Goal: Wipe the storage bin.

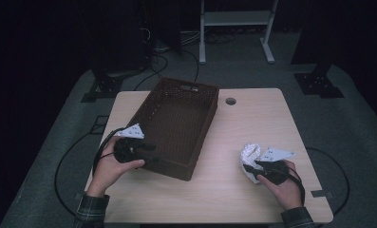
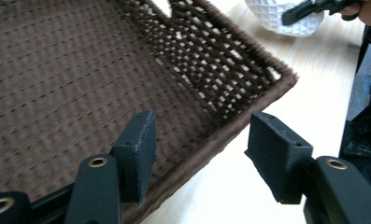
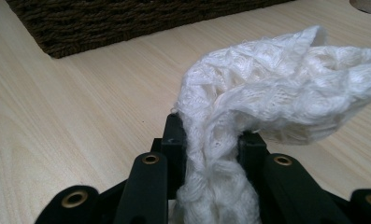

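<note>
Right gripper (image 3: 210, 140): jaws clamped on a white knitted cloth (image 3: 276, 93), held over the desk (image 1: 224, 190) near its right front edge.
Left gripper (image 2: 199, 154): jaws apart, nothing gripped, straddling the near rim of the brown woven basket (image 1: 176, 123).
Open room: bare desk between basket and cloth.

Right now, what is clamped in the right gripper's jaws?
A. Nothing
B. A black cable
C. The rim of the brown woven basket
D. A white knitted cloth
D: in the right gripper view, the right gripper has its jaws pressed on both sides of the white knitted cloth, which rises from between them above the table.
</note>
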Tool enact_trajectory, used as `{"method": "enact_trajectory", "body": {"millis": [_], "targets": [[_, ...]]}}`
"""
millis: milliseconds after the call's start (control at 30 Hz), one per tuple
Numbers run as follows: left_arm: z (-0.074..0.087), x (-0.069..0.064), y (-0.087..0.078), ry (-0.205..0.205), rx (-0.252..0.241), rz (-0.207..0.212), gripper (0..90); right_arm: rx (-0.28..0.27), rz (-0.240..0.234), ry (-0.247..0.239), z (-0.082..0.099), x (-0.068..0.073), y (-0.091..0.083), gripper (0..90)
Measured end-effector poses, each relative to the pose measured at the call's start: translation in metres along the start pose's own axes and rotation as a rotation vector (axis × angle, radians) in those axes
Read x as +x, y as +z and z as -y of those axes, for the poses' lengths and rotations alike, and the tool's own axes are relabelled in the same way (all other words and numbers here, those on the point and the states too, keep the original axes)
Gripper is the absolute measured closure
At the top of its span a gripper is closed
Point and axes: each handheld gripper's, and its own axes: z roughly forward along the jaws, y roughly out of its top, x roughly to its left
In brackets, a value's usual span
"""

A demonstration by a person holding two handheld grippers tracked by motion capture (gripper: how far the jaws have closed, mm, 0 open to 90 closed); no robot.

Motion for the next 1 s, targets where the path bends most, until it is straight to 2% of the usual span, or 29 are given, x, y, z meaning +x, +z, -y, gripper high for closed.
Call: {"method": "enact_trajectory", "body": {"millis": [200,400,633,1000], "targets": [[0.014,0.019,-0.008,-0.029,-0.006,-0.028,37.2,0.002,-0.002,0.000,0.000,0.000,0.001,70.3],[0.021,0.028,-0.014,-0.035,0.001,-0.044,35.5,0.001,-0.004,-0.002,0.000,0.000,0.001,70.2],[0.028,0.035,-0.014,-0.026,0.026,-0.061,36.3,0.001,-0.003,-0.004,0.000,0.000,0.001,70.1],[0.032,0.038,-0.014,-0.015,0.006,-0.042,42.3,0.003,-0.003,-0.005,0.000,0.000,0.001,70.0]]}}
